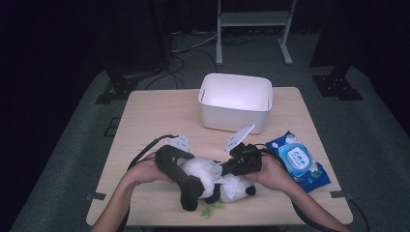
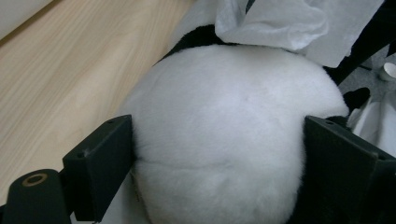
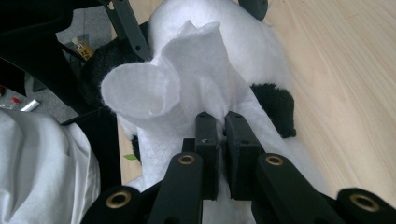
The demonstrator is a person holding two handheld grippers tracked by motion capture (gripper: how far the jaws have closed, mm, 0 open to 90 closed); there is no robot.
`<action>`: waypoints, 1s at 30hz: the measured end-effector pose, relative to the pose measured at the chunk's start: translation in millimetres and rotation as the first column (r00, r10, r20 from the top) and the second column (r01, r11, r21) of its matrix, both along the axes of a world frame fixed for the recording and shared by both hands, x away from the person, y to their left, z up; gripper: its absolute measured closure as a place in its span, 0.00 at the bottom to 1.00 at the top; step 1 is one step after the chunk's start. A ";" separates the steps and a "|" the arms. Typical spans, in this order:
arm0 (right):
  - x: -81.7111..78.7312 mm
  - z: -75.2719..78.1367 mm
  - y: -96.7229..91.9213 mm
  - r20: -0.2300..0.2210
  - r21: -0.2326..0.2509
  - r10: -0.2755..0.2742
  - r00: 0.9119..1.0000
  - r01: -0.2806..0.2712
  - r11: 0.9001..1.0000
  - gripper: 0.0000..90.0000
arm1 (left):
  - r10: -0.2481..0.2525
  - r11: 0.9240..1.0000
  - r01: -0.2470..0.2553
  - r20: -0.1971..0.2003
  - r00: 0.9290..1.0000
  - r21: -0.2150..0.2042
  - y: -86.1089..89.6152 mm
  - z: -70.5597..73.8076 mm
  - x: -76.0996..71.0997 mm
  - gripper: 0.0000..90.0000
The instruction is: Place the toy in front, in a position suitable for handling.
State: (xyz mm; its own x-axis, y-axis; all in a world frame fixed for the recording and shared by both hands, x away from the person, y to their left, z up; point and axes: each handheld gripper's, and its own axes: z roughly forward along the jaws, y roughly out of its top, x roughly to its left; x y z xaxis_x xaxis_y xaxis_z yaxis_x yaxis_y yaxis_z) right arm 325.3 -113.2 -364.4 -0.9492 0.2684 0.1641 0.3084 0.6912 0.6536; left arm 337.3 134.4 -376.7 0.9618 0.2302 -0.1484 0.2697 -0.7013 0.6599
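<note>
At the near edge of the table (image 1: 145, 111), the left gripper (image 2: 215, 154) is clamping the panda toy (image 2: 219, 130) while the right gripper (image 3: 217, 121) is pinching a wet wipe (image 3: 177, 88) against it; a hard rub could be tearing the wipe or tugging the toy loose.

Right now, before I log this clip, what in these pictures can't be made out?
- Plush panda, high view: its face and front are covered by both grippers and the white wipe.
- Left gripper, left gripper view: the panda's white body bulges between the jaws and hides the pads' contact.
- Blue wipes pack, high view: label print too small to read.
- White bin, high view: the near wall hides part of its floor.
</note>
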 end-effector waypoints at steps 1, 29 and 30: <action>-0.1 0.2 -1.2 -0.003 -0.003 -0.004 1.000 0.004 1.000 0.93 | -0.005 1.000 0.005 0.006 1.000 0.005 -1.0 0.1 0.1 0.12; 13.5 -6.1 -45.8 -0.031 0.031 -0.122 0.992 0.123 0.992 0.93 | -0.092 0.996 0.089 0.109 0.990 0.025 -31.6 6.3 3.9 0.15; 11.4 -7.0 -43.3 -0.033 0.034 -0.115 0.993 0.116 0.993 0.93 | -0.090 0.996 0.089 0.105 0.990 0.019 -29.6 6.9 1.7 0.15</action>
State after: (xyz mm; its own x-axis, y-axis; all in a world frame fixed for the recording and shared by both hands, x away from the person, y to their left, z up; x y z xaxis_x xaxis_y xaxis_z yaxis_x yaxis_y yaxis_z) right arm 336.7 -156.5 -371.5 -0.9064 0.3697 0.2044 0.4055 0.6259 0.6663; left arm 339.0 104.8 -369.7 0.9887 0.1439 -0.0417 0.1344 -0.7292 0.6710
